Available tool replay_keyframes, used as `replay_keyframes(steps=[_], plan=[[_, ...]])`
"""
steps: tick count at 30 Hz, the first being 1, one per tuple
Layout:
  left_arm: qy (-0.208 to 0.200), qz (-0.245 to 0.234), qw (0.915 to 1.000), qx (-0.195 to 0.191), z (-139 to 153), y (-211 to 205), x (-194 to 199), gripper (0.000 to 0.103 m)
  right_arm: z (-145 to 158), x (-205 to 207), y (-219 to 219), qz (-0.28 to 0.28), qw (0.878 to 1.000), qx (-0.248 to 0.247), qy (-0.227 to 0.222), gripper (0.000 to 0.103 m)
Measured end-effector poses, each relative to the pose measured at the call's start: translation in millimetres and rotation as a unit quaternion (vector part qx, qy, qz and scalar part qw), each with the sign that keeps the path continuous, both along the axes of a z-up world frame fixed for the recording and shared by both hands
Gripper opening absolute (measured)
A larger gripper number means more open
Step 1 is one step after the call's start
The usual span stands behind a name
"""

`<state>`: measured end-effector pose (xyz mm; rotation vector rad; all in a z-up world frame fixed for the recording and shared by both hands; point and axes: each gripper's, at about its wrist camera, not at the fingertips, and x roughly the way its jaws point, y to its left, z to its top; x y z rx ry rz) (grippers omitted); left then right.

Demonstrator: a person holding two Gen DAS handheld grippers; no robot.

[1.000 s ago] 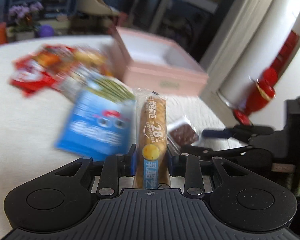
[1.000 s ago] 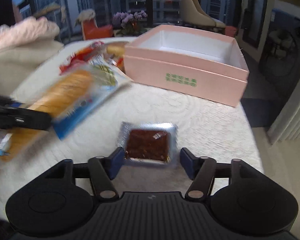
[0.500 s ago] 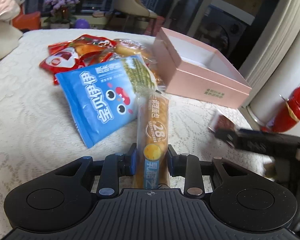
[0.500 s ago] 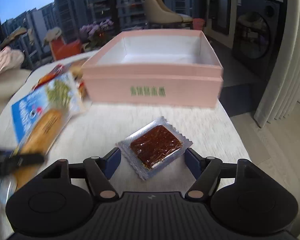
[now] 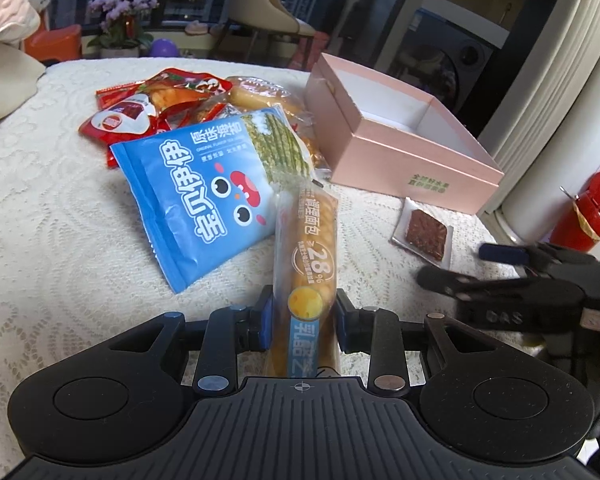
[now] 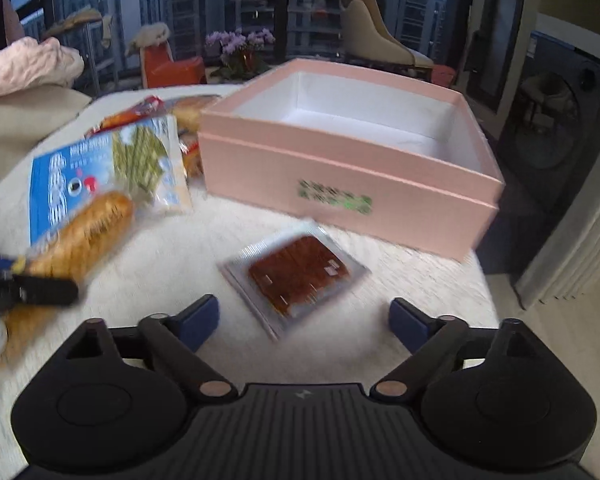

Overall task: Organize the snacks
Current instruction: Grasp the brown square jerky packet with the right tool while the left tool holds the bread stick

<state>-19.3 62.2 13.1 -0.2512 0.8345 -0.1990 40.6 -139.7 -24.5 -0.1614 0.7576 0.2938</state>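
Stock: pink cardboard box point(image 6: 348, 184) at the lace-covered bench's point(image 5: 60, 240) far right corner, empty; snacks unpacked, long yellow bread packet point(image 5: 306, 264) clamped in left tongs point(image 5: 303, 322), right tongs point(image 6: 304, 318) angled down, opening above flat foil-edged brown snack sachet point(image 6: 296, 274), untouched.

Long orange bread stick packet point(image 5: 306, 264) clamped upright-tilted in left tongs point(image 5: 303, 322), blue seaweed bag point(image 5: 204, 196) lying flat behind.

The pink box's point(image 6: 340, 176) green lettering point(image 6: 334, 197) is smeared unreadable — the bread roll's point(image 5: 306, 280) lower end hides behind the gripper body.
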Motion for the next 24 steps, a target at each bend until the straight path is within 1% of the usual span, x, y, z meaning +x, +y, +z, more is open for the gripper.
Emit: replay_keyframes(steps=[2, 4, 5, 8, 10, 12, 15, 16, 17, 18, 20, 24], plan=[[0.0, 0.001, 1.0, 0.0, 0.0, -0.7, -0.1, 0.034, -0.5, -7.0, -8.6, -0.025, 1.0, 0.003, -0.002, 0.093], [0.0, 0.0, 1.0, 0.001, 0.0, -0.7, 0.0, 0.034, -0.8, -7.4, -14.9, -0.048, 0.998, 0.036, 0.017, 0.093], [0.0, 0.0, 1.0, 0.0, -0.1, -0.6, -0.1, 0.034, 0.2, -7.1, -15.5, -0.06, 0.997, 0.054, 0.017, 0.092], [-0.001, 0.0, 1.0, -0.004, -0.8, 1.0, -0.5, 0.034, 5.1, 1.9, -10.4, -0.068, 0.992, 0.103, 0.025, 0.085], [-0.002, -0.001, 1.0, -0.002, -1.0, 0.8, -1.1, 0.035, 7.2, 14.9, -1.3, -0.079, 0.99, 0.116, 0.032, 0.084], [-0.004, -0.004, 1.0, 0.005, -0.9, -1.2, -1.9, 0.035, 4.8, 31.8, 14.2, -0.098, 0.99, 0.094, 0.03, 0.084], [-0.003, -0.008, 0.9999, 0.007, -0.5, -1.8, -3.4, 0.035, -2.2, 49.3, 34.8, -0.116, 0.992, 0.045, 0.003, 0.084], [-0.003, -0.009, 0.9999, 0.005, -0.7, -1.1, -4.1, 0.035, -3.9, 51.1, 39.2, -0.109, 0.993, 0.032, -0.005, 0.084], [-0.004, -0.01, 0.9999, 0.001, -1.2, 0.5, -4.9, 0.035, -4.2, 50.1, 41.1, -0.098, 0.995, 0.026, -0.013, 0.079], [-0.005, -0.011, 0.9999, -0.002, -1.8, 1.8, -5.4, 0.035, -4.1, 47.2, 40.8, -0.083, 0.996, 0.024, -0.016, 0.072], [-0.007, -0.011, 0.9999, -0.008, -2.6, 3.8, -5.3, 0.036, -1.5, 38.0, 34.5, -0.05, 0.998, 0.029, -0.014, 0.063], [-0.005, -0.012, 0.9999, -0.009, -2.5, 3.9, -5.9, 0.036, -2.2, 9.9, 13.0, -0.023, 0.999, 0.032, -0.013, 0.063]])
